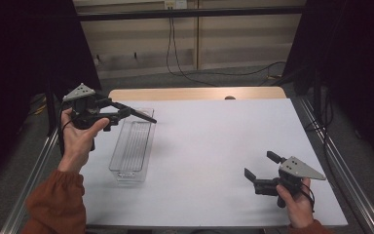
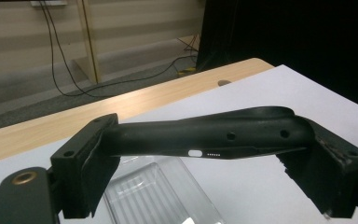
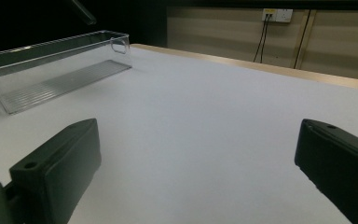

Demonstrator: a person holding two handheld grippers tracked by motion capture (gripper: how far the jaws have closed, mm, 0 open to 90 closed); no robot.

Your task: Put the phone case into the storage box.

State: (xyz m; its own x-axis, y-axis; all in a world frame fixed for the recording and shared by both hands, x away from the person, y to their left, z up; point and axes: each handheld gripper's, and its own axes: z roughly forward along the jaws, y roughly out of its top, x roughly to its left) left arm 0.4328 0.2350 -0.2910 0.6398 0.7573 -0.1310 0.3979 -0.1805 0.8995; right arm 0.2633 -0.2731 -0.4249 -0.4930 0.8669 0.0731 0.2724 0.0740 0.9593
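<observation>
High view, nearest to me: my right hand (image 1: 296,204) holds the right tongs (image 1: 260,169) low over the white bench (image 1: 214,146), near its front right corner. Their jaws stand spread with nothing between them. In the right gripper view those two black jaws rise wide apart over bare white surface, and beyond them the clear plastic bin (image 3: 51,70) lies well off to the upper left.

Farther out on my left, my left hand (image 1: 78,139), in a rust-coloured sleeve (image 1: 56,200), lifts the left tongs (image 1: 119,112) above the far end of the clear bin (image 1: 132,146). The bin is long and narrow, with a ribbed floor, and it rests on the bench near its left side, running away from me. The left tongs pinch a black handle-like tool (image 1: 136,113), which juts out to the right over the bin's far end. In the left gripper view the tool (image 2: 205,135) spans crosswise from one jaw to the other, with the bin (image 2: 158,196) below it.

Beyond the white surface runs a strip of bare wood (image 1: 195,93), then the floor with cables (image 1: 175,58) along the wall.
</observation>
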